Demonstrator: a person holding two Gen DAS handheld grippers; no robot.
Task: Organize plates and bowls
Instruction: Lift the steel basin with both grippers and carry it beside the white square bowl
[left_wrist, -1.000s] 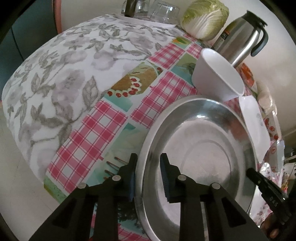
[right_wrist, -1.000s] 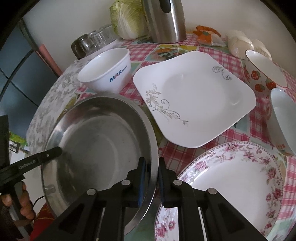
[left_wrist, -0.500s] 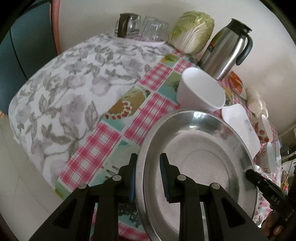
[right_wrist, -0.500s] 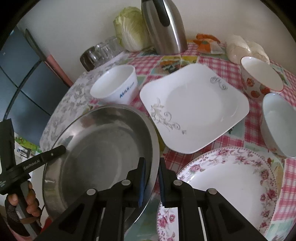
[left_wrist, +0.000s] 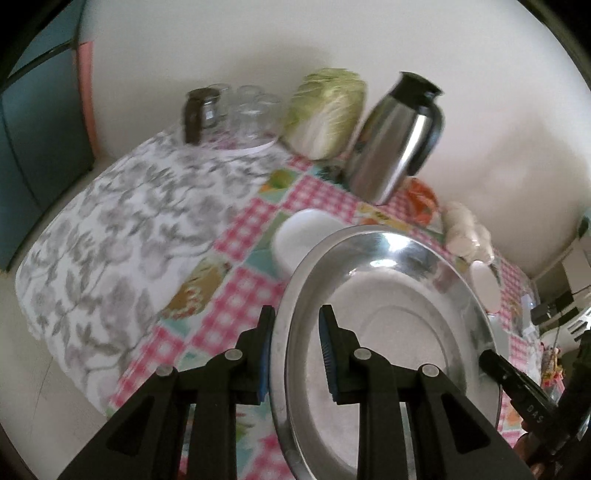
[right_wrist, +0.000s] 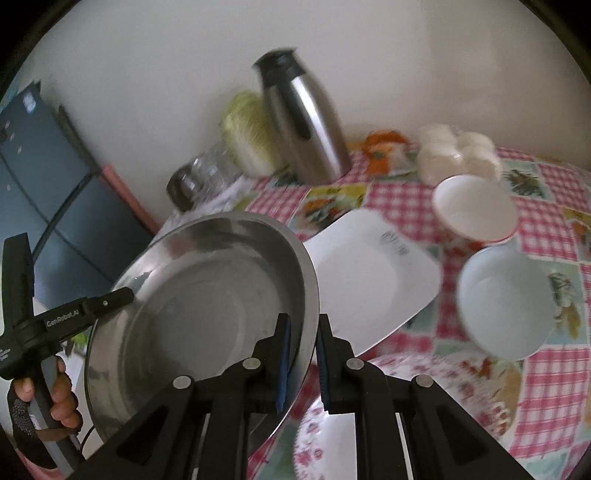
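two grippers clamp one round, shiny steel basin (right_wrist: 207, 295) above the checked tablecloth (right_wrist: 399, 192): left gripper (left_wrist: 295, 354) on its left rim, right gripper (right_wrist: 301, 360) on its right rim. glossy white square plate (right_wrist: 369, 280) lies to the right; floral-rimmed plate (right_wrist: 424, 406) near right.

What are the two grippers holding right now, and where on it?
Both hold the steel basin by its rim: left gripper on one side, right gripper on the opposite side.

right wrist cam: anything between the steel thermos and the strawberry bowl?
Yes. In the right wrist view an orange packet and a bag of white buns lie on the checked tablecloth between the steel thermos and the strawberry bowl.
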